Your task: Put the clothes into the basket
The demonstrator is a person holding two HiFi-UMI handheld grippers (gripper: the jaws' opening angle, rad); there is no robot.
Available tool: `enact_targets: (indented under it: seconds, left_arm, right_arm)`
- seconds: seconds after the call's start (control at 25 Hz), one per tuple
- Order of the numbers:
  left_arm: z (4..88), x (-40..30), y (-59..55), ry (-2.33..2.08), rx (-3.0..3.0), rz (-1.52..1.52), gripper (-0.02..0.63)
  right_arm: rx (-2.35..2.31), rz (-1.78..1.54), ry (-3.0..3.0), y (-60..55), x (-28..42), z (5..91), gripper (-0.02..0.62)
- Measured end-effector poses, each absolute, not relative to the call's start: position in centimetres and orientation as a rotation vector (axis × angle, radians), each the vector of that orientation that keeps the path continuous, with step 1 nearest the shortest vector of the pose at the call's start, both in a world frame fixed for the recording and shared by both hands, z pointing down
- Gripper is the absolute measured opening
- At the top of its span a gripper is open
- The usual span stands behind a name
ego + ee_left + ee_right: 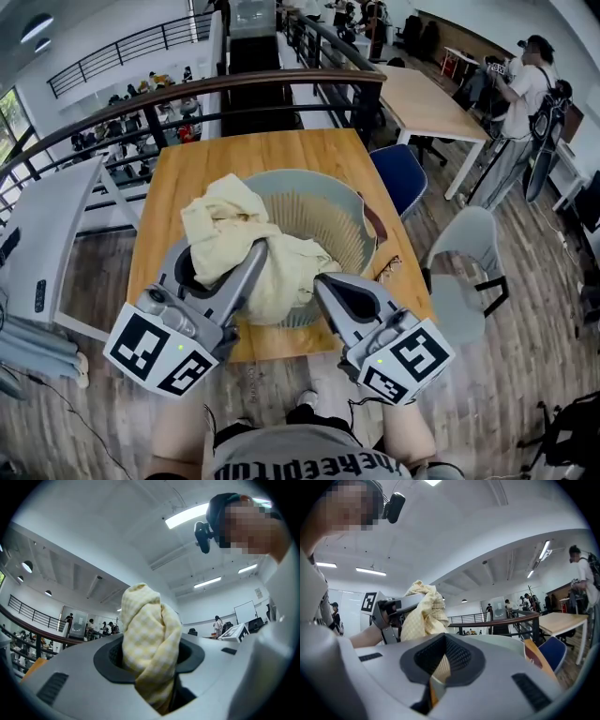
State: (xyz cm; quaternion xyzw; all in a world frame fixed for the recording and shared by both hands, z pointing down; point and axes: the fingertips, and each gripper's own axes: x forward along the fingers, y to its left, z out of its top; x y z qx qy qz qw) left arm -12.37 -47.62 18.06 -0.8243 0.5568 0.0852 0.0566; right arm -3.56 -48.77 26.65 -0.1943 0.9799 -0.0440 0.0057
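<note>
A pale yellow checked cloth hangs bunched from my left gripper, which is shut on it above the near-left rim of the grey-blue ribbed basket. The cloth's lower part drapes over that rim and into the basket. In the left gripper view the cloth sticks up twisted from between the jaws of the left gripper. My right gripper hovers at the basket's near rim, to the right of the cloth. The right gripper shows a narrow gap with nothing in it, and basket ribs show through the gap.
The basket stands on a wooden table. A blue chair and a grey chair stand to its right. A dark railing runs behind the table. Another person stands far right by a second table.
</note>
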Motion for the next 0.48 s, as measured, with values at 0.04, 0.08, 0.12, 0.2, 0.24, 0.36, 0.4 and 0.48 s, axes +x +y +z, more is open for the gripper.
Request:
enact_targets:
  seconds: [0.04,0.08,0.12,0.2,0.24,0.36,0.4,0.48]
  left_arm:
    - [17.9,-12.4,-48.0,1.696,-2.491,0.256,0.189]
    - [17.7,-12.3,-48.5,1.703,-2.484,0.256,0.189]
    - [17.5,-12.3,-49.0,1.712,-2.477,0.256,0.189]
    - [17.3,-12.3,-50.0,1.732,-2.465,0.252,0.189]
    - [17.3,-12.4,-50.4,1.741,-2.458,0.25,0.189]
    - [17.3,-12.6,-51.5,1.767,-2.446,0.259,0.189]
    - [17.4,-12.7,-51.8,1.776,-2.443,0.26,0.189]
    - [17.9,-12.7,-52.5,1.797,-2.437,0.244,0.189]
  right_arm:
    - [-0.599,-0.14,3.068,-49.1,-3.5,26.6,0.009]
    - [-0.589,-0.144,3.069,-49.4,-3.5,26.5,0.009]
    - [-0.581,-0.148,3.07,-49.7,-3.4,26.5,0.009]
    - [-0.566,-0.158,3.073,-50.4,-3.3,26.4,0.009]
    - [-0.56,-0.163,3.074,-50.6,-3.3,26.4,0.009]
    - [-0.542,-0.179,3.075,-51.4,-3.1,26.6,0.009]
    - [-0.536,-0.185,3.074,-51.6,-3.1,26.7,0.009]
    - [-0.521,-0.201,3.072,-52.0,-3.1,26.8,0.009]
